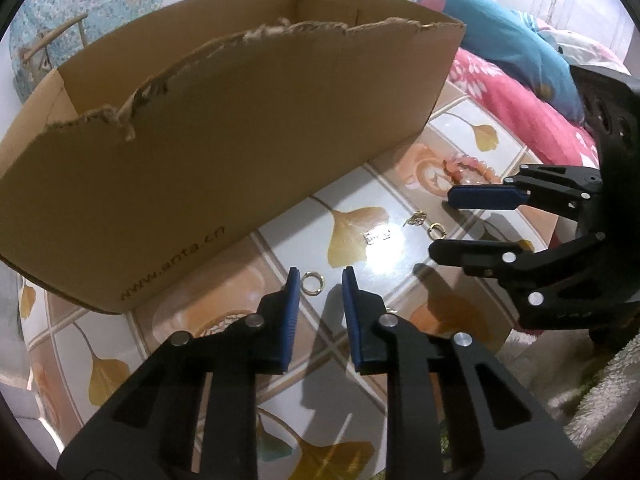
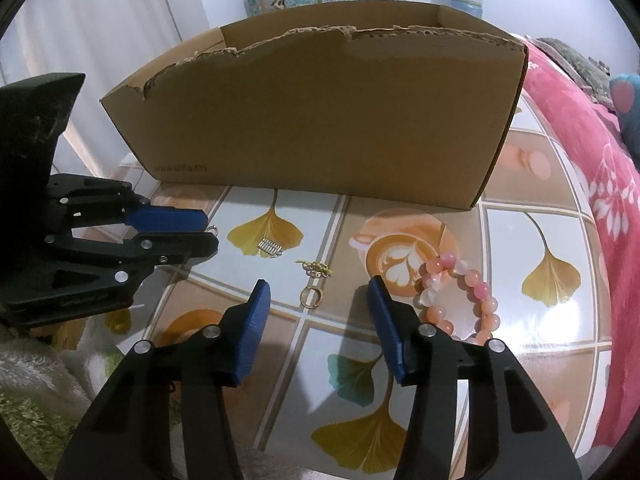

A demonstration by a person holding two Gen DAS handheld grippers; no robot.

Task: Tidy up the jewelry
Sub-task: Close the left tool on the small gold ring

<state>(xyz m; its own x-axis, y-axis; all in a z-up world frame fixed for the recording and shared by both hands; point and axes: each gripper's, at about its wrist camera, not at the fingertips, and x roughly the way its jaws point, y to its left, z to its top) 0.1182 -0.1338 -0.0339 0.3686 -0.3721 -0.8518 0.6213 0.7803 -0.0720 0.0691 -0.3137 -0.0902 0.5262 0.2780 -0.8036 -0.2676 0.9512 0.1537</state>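
1. Left gripper [image 1: 322, 276] hovering half-closed – gold ring [image 1: 313, 282] lying between its tips, ungripped.
2. Right gripper [image 2: 318, 292] gaping wider over a second ring [image 2: 311, 297].
3. Sitting behind: cardboard box [image 2: 320, 120].
4. Lying beside: pink bead bracelet [image 2: 460, 296].

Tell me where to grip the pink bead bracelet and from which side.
Pinch one stretch of the bead loop of the pink bead bracelet, coming from above. It lies flat on the table, so one finger can probably go inside the loop and one outside.
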